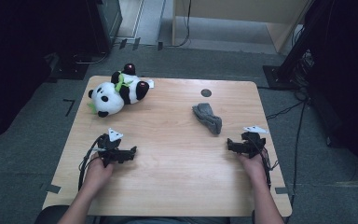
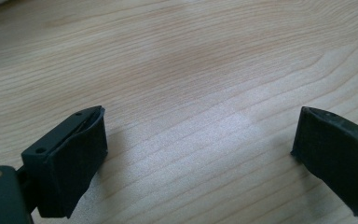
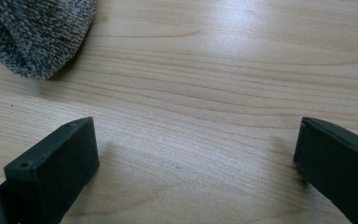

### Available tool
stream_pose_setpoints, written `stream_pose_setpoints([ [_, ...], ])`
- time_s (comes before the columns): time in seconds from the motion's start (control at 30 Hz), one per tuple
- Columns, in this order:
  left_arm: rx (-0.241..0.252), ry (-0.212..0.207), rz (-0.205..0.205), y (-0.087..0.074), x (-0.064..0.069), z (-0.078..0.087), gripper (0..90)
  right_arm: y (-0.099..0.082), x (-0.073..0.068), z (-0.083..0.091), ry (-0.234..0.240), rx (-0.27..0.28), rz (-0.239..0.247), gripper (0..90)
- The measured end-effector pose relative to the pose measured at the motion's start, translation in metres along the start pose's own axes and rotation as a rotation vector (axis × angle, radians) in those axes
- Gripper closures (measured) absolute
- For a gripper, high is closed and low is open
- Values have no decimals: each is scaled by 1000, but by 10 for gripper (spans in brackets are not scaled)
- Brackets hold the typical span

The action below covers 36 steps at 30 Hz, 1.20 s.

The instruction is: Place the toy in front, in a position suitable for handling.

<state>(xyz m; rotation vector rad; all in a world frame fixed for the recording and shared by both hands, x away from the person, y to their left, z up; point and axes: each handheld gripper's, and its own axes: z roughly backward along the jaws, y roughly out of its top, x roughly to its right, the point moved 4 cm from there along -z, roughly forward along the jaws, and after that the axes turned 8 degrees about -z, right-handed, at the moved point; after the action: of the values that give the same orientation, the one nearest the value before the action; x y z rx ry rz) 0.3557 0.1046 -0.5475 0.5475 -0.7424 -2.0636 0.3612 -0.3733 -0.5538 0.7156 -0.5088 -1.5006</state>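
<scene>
Both grippers rest low on the bench [image 1: 177,158], fingers spread wide, nothing between them. Right gripper [image 1: 235,145] is nearest the grey sock [image 1: 208,118], so the step in hand looks like a reach for it.

Sock sits ahead of the right fingers [image 3: 56,172] and off to their left, near but not touching; bare wood lies between the two pads.

To do it well, my judgement: swing the right gripper left until the sock's bulk lies between the fingers, keep them wide, come in low, and close on the thick folded part, not a loose edge.

Sock: grey marled knit, fuzzy, crumpled in a soft heap, lying flat. Likely limp and will sag once lifted.

Left gripper [image 1: 131,154] faces bare bench, idle.
</scene>
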Motion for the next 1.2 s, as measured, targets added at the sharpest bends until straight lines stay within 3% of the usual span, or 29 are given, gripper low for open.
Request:
stream_pose_setpoints([
  [0.47, 1, 2, 3, 4, -1, -4, 27, 1, -1, -1, -3, -1, -5, 0],
  [0.57, 5, -18, -7, 5, -3, -5, 28, 1, -1, -1, -2, -2, -5, 0],
  [0.77, 3, -15, -18, 5, -3, -5, 27, 2, -1, -2, 4, -4, 2, 2],
  [1.1, 5, -26, -29, 4, -4, -4, 28, 3, -4, 1, 21, -18, 14, 72],
  [1.2, 4, -35, -37, 3, -5, -4, 28, 6, -5, 3, 41, -25, -4, 146],
])
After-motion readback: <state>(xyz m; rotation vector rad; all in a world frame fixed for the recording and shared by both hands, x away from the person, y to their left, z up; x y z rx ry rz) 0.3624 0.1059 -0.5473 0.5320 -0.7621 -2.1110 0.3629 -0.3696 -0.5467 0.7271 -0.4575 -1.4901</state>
